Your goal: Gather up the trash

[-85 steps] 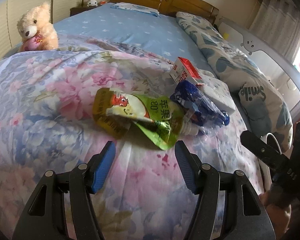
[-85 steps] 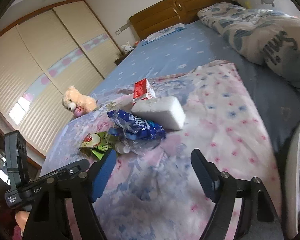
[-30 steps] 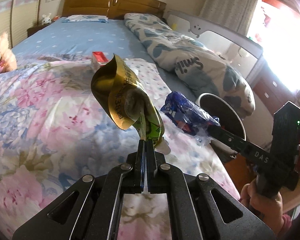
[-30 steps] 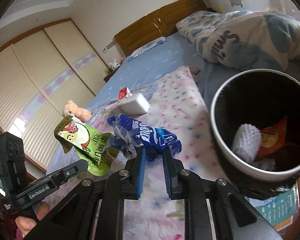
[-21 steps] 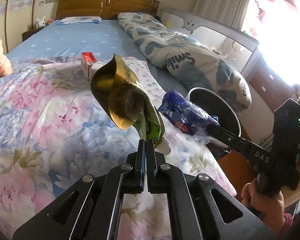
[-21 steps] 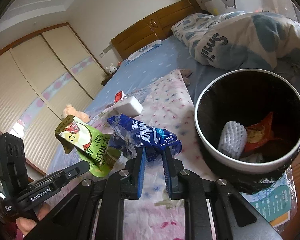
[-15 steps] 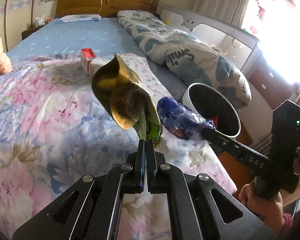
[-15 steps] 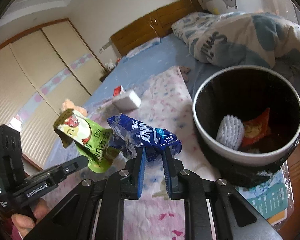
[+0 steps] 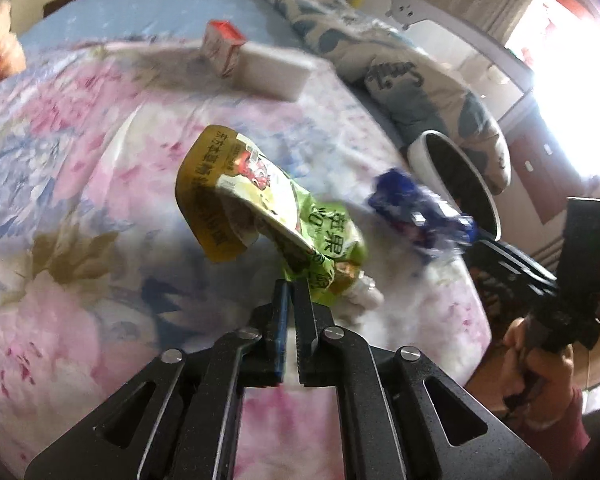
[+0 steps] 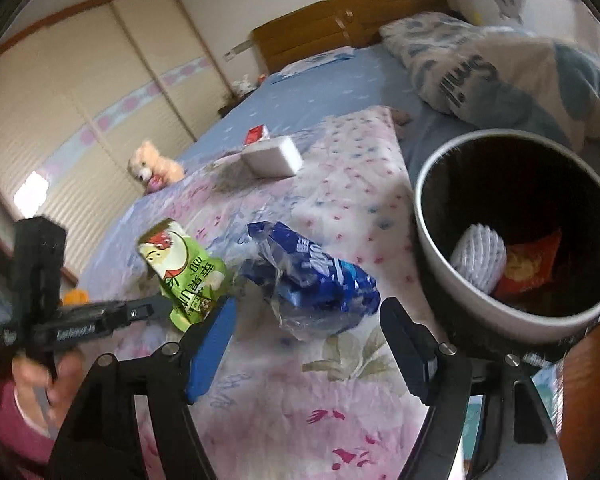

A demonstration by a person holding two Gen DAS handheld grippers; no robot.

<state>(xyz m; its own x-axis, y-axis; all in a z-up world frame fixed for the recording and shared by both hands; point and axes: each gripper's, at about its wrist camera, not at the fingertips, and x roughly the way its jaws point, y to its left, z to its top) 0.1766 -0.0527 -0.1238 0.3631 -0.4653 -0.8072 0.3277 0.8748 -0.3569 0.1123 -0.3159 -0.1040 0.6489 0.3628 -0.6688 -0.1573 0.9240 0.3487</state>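
Note:
My left gripper (image 9: pixel 291 294) is shut on a green and gold juice pouch (image 9: pixel 260 208), held above the floral quilt; the pouch also shows in the right wrist view (image 10: pixel 184 270). My right gripper (image 10: pixel 308 316) is open. A crumpled blue plastic wrapper (image 10: pixel 312 276) sits just ahead of its open fingers, left of the bin, and shows blurred in the left wrist view (image 9: pixel 416 216). A round dark trash bin (image 10: pixel 424 220) with a white foam net and a red packet inside stands at the bed's edge; it also shows in the left wrist view (image 9: pixel 420 152).
A white block (image 9: pixel 276 70) and a small red-topped carton (image 9: pixel 220 46) lie farther up the floral quilt (image 9: pixel 80 160). A teddy bear (image 10: pixel 152 168) sits at the far side. A folded "Smile" duvet (image 10: pixel 500 64) lies beyond the bin.
My right gripper has opened and let go of the blue wrapper, which now sits loose beside the bin. My left gripper has tilted down, still holding the pouch.

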